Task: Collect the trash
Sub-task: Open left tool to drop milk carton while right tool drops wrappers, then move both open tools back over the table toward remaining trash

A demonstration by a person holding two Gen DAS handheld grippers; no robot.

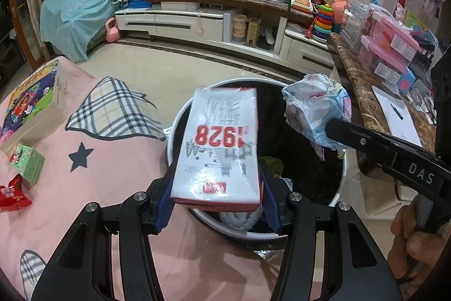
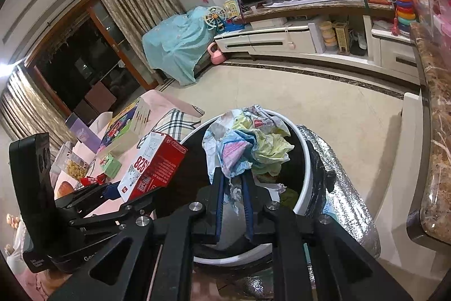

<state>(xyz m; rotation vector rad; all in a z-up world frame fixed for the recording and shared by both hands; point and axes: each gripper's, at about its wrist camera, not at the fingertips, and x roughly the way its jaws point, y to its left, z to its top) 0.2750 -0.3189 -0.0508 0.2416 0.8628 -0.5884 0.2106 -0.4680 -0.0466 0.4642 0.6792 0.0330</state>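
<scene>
Left hand-held gripper pinches a white-and-red box by its sides, over the near rim of the trash bin. Right hand-held gripper pinches crumpled wrappers above the bin's open mouth. Bare tile floor lies beyond; a pink cloth carrying more boxes lies left.

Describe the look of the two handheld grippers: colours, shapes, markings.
Both are matte black linkage frames with silver round pivot bolts and long, flat blue finger pads. The left gripper shows triangular cut-outs in its arms. The right gripper looks the same up close; from the left wrist view its side bears white letters "DAS". No sleeves or cables are visible.
</scene>
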